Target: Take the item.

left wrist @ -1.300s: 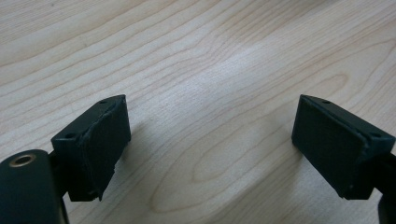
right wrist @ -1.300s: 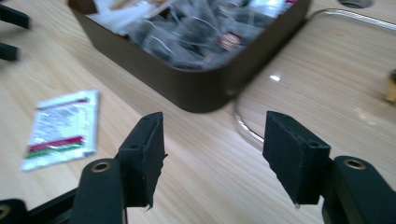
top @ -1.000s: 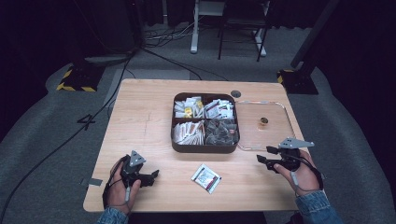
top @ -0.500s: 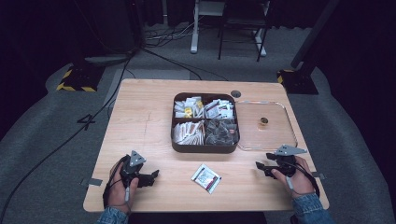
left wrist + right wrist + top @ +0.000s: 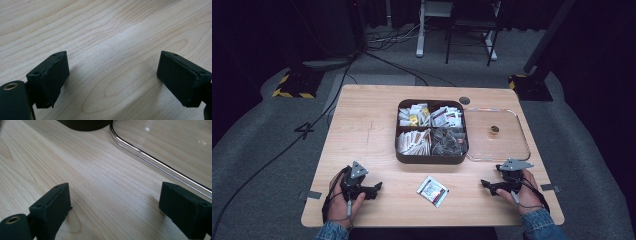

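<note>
1. Resting low on the table (image 5: 362, 125), the left gripper (image 5: 374, 187) gapes wide, empty.
2. The right gripper (image 5: 486, 185), jaws just opened wide, holds nothing.
3. The packet (image 5: 432, 190) lies between them, ready for either.
4. The clear lid (image 5: 497, 135) sits just beyond the right gripper, baring the box (image 5: 432, 159).

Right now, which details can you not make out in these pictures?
- Print on the packet: high view, too small.
- Contents of the box, rear compartments: high view, too small and blurred.
- Small round thing on the clear lid: high view, too small to name.
- Clear lid's far part: right gripper view, cut by the edge.
</note>
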`<state>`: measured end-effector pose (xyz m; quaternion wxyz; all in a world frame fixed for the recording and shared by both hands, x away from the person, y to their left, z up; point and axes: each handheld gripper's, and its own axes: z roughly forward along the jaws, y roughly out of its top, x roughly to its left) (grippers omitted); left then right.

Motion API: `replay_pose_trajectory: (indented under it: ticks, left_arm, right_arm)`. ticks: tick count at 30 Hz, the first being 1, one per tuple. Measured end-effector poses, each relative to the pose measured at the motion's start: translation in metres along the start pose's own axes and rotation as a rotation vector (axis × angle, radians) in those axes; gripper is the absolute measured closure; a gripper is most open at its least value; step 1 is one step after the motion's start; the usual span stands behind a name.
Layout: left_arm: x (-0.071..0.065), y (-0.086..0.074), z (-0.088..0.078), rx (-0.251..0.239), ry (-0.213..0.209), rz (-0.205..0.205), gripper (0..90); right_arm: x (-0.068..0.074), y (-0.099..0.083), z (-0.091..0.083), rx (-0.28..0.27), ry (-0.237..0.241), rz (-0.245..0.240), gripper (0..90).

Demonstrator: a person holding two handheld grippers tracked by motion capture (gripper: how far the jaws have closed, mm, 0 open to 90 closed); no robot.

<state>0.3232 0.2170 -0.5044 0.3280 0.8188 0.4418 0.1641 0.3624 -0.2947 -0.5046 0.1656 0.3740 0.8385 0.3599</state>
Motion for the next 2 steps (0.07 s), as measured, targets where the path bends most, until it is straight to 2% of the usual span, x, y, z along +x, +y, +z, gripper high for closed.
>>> replay_pose_trajectory:
  ticks: [2]
  left_arm:
    - [0.0000, 0.0000, 0.0000, 0.001, 0.000, 0.000, 11.2]
  right_arm:
    - [0.0000, 0.0001, 0.0002, 0.001, -0.001, 0.001, 9.9]
